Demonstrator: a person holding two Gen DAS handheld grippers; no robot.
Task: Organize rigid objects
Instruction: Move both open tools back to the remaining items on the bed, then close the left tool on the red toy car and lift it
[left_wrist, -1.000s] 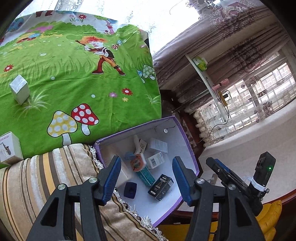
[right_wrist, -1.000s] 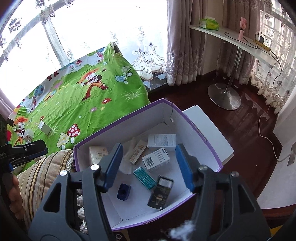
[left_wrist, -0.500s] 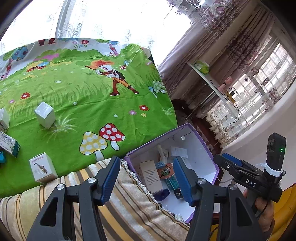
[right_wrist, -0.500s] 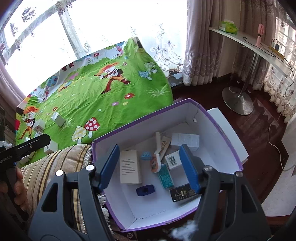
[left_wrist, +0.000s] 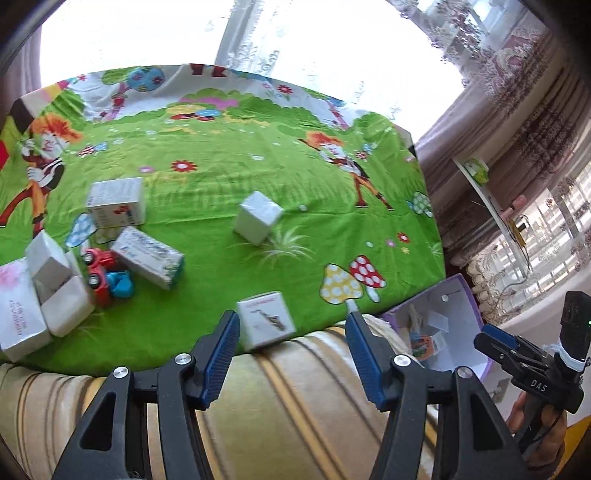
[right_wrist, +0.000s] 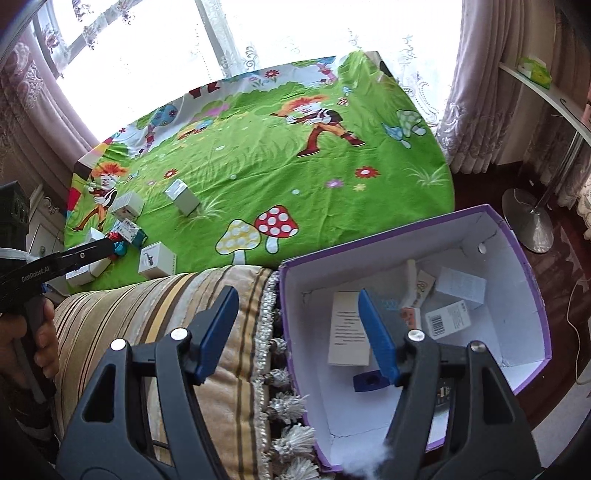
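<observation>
My left gripper is open and empty over the striped cushion, just short of a small white box with a saxophone picture. That box also shows in the right wrist view. More white boxes and a red and blue toy car lie on the green cartoon cloth. My right gripper is open and empty above the near left wall of the purple-edged white box, which holds several small packages.
A striped cushion with tassels lies between the cloth and the purple box. A lone white box stands mid-cloth. Curtains, a shelf and a metal stand base are at the right, on a dark wood floor.
Both grippers have swung left, away from the purple box. The left one now faces the cloth and the saxophone box; the right one now sits over the box's left wall and the cushion.
</observation>
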